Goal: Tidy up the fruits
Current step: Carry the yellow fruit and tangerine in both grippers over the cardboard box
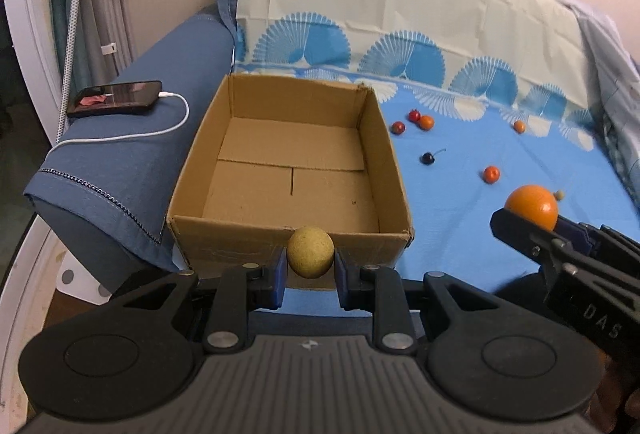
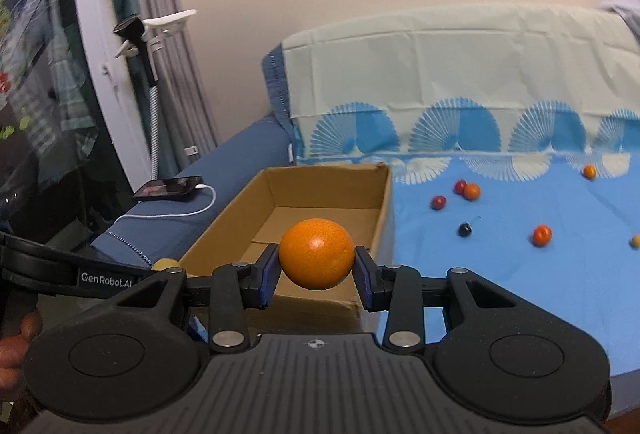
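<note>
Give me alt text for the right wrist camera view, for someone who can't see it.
The right hand-held gripper holds an orange between its blue pads, in front of an open cardboard box with nothing visible inside, on a blue patterned sheet. Small red, orange and dark fruits lie scattered on the sheet to the right; a phone charges on the blue armrest at left.

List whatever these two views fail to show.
- Box near inside wall: hidden by its rim, both views.
- Tan fruit, right view: mostly behind the left tongs' arm.
- Small fruit, left view: behind the orange.
- Phone screen: too small to read.
</note>
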Demonstrator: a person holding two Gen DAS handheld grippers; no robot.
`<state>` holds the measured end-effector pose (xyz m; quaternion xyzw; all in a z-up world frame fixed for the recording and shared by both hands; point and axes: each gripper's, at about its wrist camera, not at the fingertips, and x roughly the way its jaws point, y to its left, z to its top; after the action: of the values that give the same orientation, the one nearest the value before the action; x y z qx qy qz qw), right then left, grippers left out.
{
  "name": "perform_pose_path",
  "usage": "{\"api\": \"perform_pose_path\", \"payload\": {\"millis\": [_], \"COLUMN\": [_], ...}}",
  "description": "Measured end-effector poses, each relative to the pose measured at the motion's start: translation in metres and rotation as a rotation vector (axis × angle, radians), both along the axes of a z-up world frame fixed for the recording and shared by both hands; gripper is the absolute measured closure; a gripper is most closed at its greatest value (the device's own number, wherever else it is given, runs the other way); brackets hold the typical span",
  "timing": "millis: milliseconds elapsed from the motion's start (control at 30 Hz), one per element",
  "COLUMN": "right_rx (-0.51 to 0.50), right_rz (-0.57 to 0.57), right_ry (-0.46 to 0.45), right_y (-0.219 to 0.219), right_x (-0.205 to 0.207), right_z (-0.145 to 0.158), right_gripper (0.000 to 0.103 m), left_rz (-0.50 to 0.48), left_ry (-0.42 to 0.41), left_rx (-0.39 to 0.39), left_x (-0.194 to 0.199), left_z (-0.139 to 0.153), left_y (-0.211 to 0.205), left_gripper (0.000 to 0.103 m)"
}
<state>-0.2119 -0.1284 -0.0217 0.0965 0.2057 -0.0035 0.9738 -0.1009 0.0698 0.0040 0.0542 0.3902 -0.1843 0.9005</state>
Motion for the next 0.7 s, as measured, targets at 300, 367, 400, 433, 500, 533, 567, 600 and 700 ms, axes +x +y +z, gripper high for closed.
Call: {"api": "perform_pose_path", "payload": {"millis": [300,367,400,433,500,533,567,600,700], "right_rx": [-0.059,-0.066,-0.069,-0.075,-0.087,-0.093,-0.099,-0.103,-0.107], "right_rz": [-0.018,-0.017,-0.015,-0.011,-0.001,0.005,0.010,0.013,0.016], "right_ry": [0.039,0.051,0.053,0.055,0.058,0.060,0.061,0.063,0.072], "right_y": [0.019,0.022,0.024,0.027,0.031,0.032,0.034,0.035,0.035], "right_x": [0.006,0.009,0.009,0.010,0.012,0.013,0.013,0.014,0.016], "right_z": [0.005,0.004,0.003,0.003,0.003,0.003,0.003,0.003,0.002], "right_gripper": [0.062,0.062,0.062,0.062,0.062,0.062,0.062,0.062,0.062], "left_rz": [-0.008,-0.005,-0.002,0.001,0.007,0.009,0.011,0.012,0.017], "left_ry": [0.034,0.039,0.040,0.041,0.039,0.041,0.044,0.048,0.056], "left_rx": [-0.075,-0.084,-0.088,-0.092,-0.097,-0.097,-0.099,-0.101,-0.106], "left_x": [0.003,0.004,0.005,0.007,0.008,0.010,0.011,0.012,0.015], "left_z": [-0.007,-0.008,-0.009,-0.009,-0.010,-0.010,-0.011,-0.012,-0.013], "left_y": [0.020,0.023,0.025,0.026,0.029,0.031,0.032,0.032,0.033], "left_gripper": [0.075,0.075,0.075,0.075,0.075,0.075,0.075,0.075,0.075]}}
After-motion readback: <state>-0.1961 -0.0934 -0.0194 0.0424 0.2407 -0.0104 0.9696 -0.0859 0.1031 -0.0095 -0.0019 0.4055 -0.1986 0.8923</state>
